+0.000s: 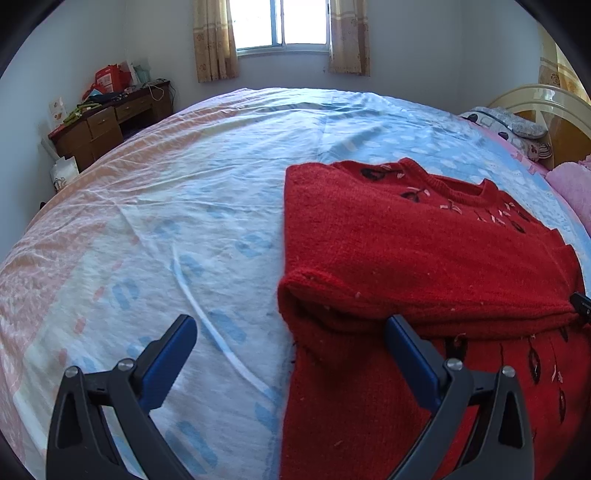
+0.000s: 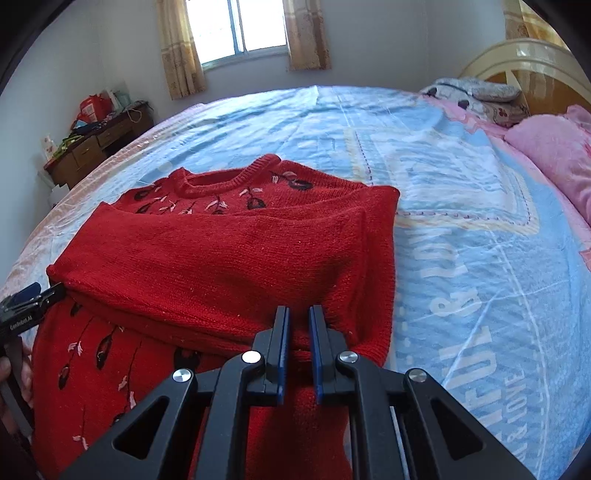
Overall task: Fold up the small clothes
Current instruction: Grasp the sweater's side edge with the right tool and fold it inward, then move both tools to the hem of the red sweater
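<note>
Sweater (image 2: 221, 251) flat on bed (image 1: 166, 184), sleeves folded across. Left claw (image 1: 291, 334) spread; right claw (image 2: 298, 314) nearly closed, grip unclear, prob. for next fold.

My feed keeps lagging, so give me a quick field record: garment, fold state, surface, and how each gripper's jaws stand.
garment: red sweater, knit, dark leaf embroidery
fold state: both sleeves folded across the chest; lower body still flat, not folded up
surface: bed sheet, blue and pink print
left gripper: jaws wide open, at the sweater's left edge, holding nothing
right gripper: jaws nearly closed, narrow gap, over the folded sleeve's hem; grip on fabric unclear
background: desk, window
</note>
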{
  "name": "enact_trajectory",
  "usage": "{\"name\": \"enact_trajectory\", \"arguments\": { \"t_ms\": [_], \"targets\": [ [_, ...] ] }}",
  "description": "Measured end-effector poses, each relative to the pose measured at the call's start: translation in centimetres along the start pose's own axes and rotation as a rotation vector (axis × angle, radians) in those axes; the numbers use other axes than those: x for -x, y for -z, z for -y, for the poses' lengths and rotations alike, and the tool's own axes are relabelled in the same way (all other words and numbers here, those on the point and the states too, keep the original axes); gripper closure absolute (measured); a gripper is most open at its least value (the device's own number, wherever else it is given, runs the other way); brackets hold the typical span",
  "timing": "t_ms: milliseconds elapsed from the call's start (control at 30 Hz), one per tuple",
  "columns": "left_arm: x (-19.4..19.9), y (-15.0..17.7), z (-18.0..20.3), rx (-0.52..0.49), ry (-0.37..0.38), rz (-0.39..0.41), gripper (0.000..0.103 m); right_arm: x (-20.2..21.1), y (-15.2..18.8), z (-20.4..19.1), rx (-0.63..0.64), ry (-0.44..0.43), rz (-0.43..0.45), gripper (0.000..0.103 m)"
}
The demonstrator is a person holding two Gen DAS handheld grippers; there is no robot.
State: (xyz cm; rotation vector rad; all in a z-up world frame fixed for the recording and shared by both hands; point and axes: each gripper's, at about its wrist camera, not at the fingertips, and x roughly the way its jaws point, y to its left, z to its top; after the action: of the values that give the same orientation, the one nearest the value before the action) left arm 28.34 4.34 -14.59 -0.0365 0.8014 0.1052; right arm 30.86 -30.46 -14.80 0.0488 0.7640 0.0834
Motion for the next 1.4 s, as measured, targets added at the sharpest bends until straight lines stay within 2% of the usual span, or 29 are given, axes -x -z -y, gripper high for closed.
{"name": "enact_trajectory", "arguments": {
  "t_ms": [267,367,400,433,600,1067,1400],
  "targets": [
    [1.0,0.7,-0.4,0.002,0.026,-0.011,0.0,1.6,0.8,0.4,-0.033,-0.05,0.064,0.09],
    [2.0,1.1,-0.7,0.015,0.043,-0.001,0.0,2.7,1.2,-0.3,-0.017,-0.067,0.059,0.065],
    [2.4,1.4,-0.8,0.016,0.051,0.0,0.0,3.1,1.4,-0.6,-0.012,-0.075,0.061,0.053],
    [2.8,1.7,-0.8,0.015,0.059,0.003,0.0,3.6,1.5,-0.8,-0.005,-0.078,0.066,0.051],
    [4.5,2.9,-0.3,-0.023,0.088,0.014,0.0,5.4,2.4,-1.6,0.01,-0.09,0.07,0.051],
    [9.1,4.8,-0.2,-0.064,0.147,0.069,0.0,7.6,6.9,-1.7,-0.003,-0.093,-0.03,0.051],
    [11.3,7.4,-1.3,-0.081,0.179,0.049,0.0,10.0,10.4,-2.3,0.049,-0.085,-0.075,0.048]
  ]
}}
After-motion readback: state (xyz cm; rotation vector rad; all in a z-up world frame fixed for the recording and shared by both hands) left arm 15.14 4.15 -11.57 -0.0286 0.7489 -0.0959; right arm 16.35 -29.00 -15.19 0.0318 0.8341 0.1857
